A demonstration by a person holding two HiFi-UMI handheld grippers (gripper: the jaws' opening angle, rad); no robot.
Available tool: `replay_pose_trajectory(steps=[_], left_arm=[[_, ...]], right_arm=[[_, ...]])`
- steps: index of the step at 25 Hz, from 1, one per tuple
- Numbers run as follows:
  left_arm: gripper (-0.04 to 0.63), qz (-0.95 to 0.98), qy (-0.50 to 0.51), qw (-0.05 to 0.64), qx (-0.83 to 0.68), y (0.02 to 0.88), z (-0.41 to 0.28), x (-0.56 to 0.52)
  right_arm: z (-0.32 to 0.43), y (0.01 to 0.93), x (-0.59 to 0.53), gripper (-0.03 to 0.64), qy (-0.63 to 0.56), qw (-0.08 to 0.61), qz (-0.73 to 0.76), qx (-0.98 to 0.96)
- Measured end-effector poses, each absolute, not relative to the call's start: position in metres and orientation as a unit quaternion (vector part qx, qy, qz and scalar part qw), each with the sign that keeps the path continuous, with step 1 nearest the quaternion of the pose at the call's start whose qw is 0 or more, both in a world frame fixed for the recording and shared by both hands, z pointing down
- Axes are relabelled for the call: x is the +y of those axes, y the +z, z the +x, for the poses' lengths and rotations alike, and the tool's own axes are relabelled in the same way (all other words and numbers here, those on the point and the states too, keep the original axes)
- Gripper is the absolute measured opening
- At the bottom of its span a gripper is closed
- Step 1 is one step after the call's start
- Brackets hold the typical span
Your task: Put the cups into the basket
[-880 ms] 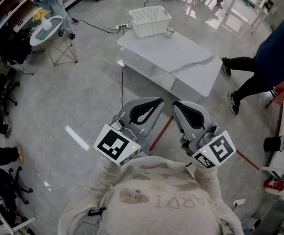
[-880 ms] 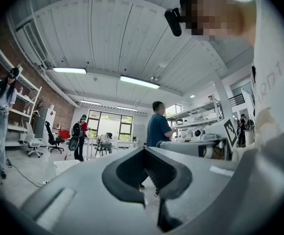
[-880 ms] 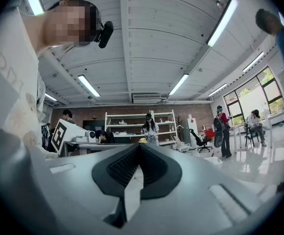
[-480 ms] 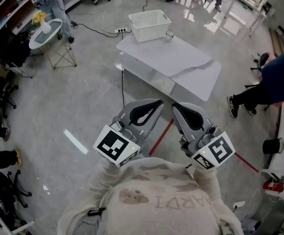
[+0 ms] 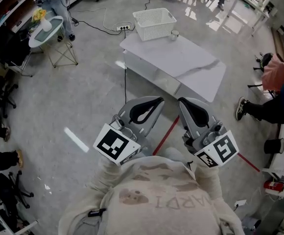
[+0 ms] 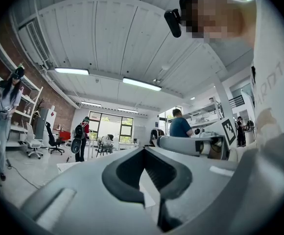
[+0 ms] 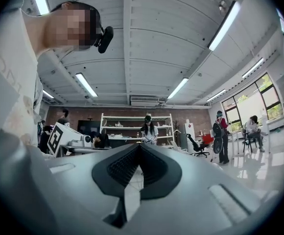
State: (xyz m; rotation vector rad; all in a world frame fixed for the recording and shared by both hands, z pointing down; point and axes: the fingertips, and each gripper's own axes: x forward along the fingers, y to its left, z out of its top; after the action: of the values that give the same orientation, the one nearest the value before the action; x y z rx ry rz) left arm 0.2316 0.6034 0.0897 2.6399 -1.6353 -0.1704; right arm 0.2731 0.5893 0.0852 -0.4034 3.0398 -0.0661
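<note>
Since the head view looks down on grey floor (image 5: 73,92), the basket (image 5: 154,22) sits at the white table's (image 5: 196,67) far end, cup (image 5: 174,34) just beside it. In its own view the left gripper (image 6: 143,150) is closed up, empty, with a bright workshop beyond. Right gripper (image 7: 139,146) likewise, shelving (image 7: 132,124) behind.

A white bench (image 5: 183,65) is seen on the grey floor (image 5: 78,97), with a red line (image 5: 165,134) marked near it, a power strip (image 5: 124,27) beyond it, a round side table (image 5: 36,39) at the left and a person's leg (image 5: 267,110) at the right.
</note>
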Motion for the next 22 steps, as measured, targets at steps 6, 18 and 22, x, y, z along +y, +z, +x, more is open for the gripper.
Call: replay_pose_trajectory(steps=[6,18,22], left_arm=[[0.001,0.849,-0.068,0.017,-0.524,0.095,0.211,0.588],[0.001,0.842,-0.065,0.019,-0.534,0.101,0.181,0.494],[0.001,0.834,-0.064,0.01,-0.548,0.091,0.169,0.443]], right_arm=[[0.263,0.098,0.576,0.023,-0.024,0.008,-0.149,0.989],[0.237,0.104,0.477,0.023,-0.04,0.012,-0.148,0.988],[0.223,0.101,0.427,0.023,-0.037,0.015,-0.126,0.991]])
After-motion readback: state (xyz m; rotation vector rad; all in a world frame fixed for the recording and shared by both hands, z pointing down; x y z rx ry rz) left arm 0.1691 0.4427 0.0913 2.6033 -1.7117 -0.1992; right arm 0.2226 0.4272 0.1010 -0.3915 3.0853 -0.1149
